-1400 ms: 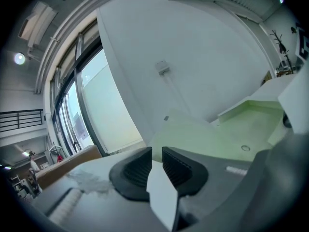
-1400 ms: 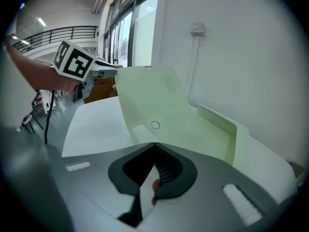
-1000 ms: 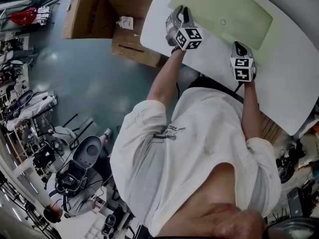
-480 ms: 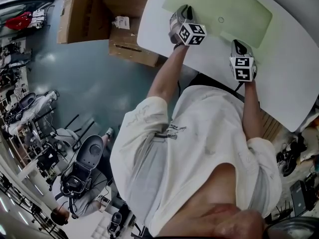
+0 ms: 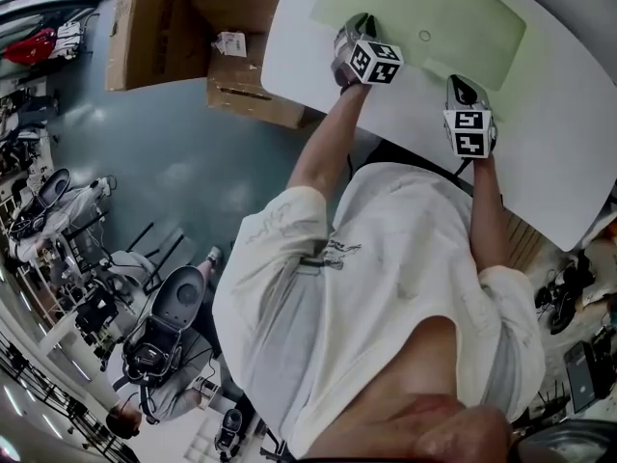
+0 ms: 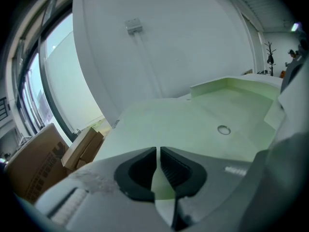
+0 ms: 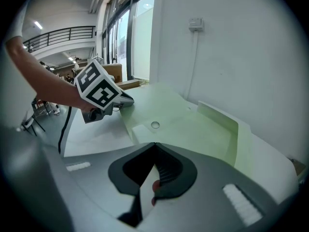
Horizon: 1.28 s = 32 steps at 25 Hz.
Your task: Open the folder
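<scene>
- A white shirt [image 5: 386, 287] fills the lower middle of the head view. Both forearms are stretched up the frame to a white table [image 5: 549, 152].
- The right gripper [image 5: 464, 89] is held at centre right, just short of the folder's near edge, towards its right end. Its jaws are seen pressed together, with nothing held.
- The left gripper [image 5: 359, 22] is set higher, at upper centre. Its tip is right at the near long edge of the pale green folder [image 5: 434, 8], close to the left end.
- The left jaws have just been closing and are a thin slit apart. Pale green is seen through the slit, but no pinch on the cover can be made out.
- The folder is laid flat across the top of the frame, with its long axis running left to right, across the reach.
- From the left jaws the folder spreads ahead and to the right, so the left gripper is judged the nearer one for lifting the cover.
- A small round snap [image 5: 424, 37] is seen on the cover, between the two grippers.
- Cardboard boxes [image 5: 154, 17] are seen on the floor at upper left.
</scene>
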Available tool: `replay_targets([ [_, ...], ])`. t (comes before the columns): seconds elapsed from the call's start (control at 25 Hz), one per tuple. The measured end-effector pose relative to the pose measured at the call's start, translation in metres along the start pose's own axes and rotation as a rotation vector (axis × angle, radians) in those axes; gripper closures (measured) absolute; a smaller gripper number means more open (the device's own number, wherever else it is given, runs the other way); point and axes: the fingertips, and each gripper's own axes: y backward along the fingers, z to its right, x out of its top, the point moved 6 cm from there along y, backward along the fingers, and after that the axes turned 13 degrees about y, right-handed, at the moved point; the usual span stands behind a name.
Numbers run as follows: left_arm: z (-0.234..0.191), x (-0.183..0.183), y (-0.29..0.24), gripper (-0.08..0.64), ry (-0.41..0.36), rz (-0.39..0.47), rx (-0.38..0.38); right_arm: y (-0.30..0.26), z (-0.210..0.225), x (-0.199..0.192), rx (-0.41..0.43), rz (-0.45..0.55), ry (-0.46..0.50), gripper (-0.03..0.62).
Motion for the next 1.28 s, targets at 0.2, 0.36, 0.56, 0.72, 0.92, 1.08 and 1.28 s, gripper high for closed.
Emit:
replay_targets([
  [0.2, 0.015, -0.010, -0.008, 0.538, -0.014, -0.075, -0.062, 0.000, 0.000, -0.001, 0.004, 0.003, -0.008, 0.589],
  [0.36, 0.022, -0.012, -0.010, 0.540, 0.012, -0.096, -0.081, 0.001, 0.001, -0.001, 0.007, 0.005, -0.012, 0.589],
  [0.56, 0.026, -0.020, -0.016, 0.560, 0.081, -0.184, -0.152, 0.001, 0.000, -0.002, 0.006, 0.002, -0.011, 0.589],
  [0.72, 0.025, -0.019, -0.015, 0.560, 0.141, -0.177, -0.166, 0.002, 0.002, -0.002, 0.007, 0.004, -0.013, 0.589],
  [0.92, 0.023, -0.019, -0.016, 0.561, 0.199, -0.188, -0.179, 0.001, 0.002, -0.002, 0.009, 0.003, -0.018, 0.589],
  [1.08, 0.023, -0.018, -0.016, 0.561, 0.209, -0.199, -0.194, 0.001, 0.002, -0.002, 0.007, 0.001, -0.018, 0.589],
  [1.28, 0.022, -0.018, -0.016, 0.561, 0.203, -0.194, -0.190, 0.001, 0.001, -0.001, 0.007, -0.004, -0.014, 0.589],
])
